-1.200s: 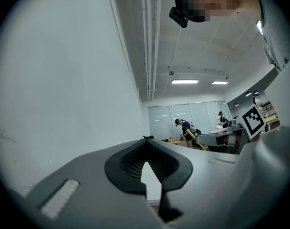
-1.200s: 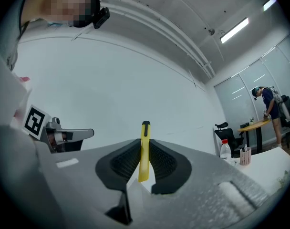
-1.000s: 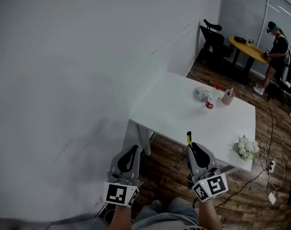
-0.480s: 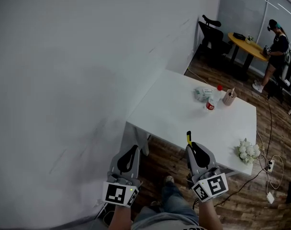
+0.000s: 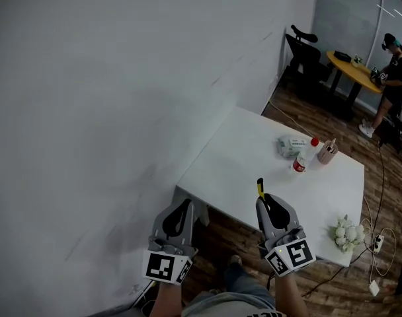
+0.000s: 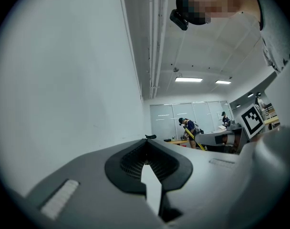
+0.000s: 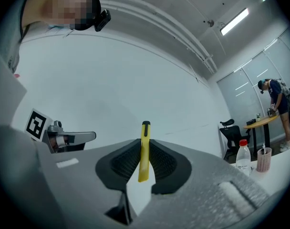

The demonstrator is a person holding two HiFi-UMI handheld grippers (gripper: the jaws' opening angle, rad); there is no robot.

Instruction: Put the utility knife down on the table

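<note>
Ahead of the utility knife [image 5: 260, 189], bottle [image 5: 302, 158] and flowers [image 5: 346, 233] occupy table [image 5: 254, 157]

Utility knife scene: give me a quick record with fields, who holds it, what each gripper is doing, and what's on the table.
Utility knife: yellow with a black tip, upright, not yet on the table
Right gripper: shut on the knife
Left gripper: shut, nothing in it
Table: white, mostly bare
On the table: bottle, pale packet, brown cup, white flowers
</note>
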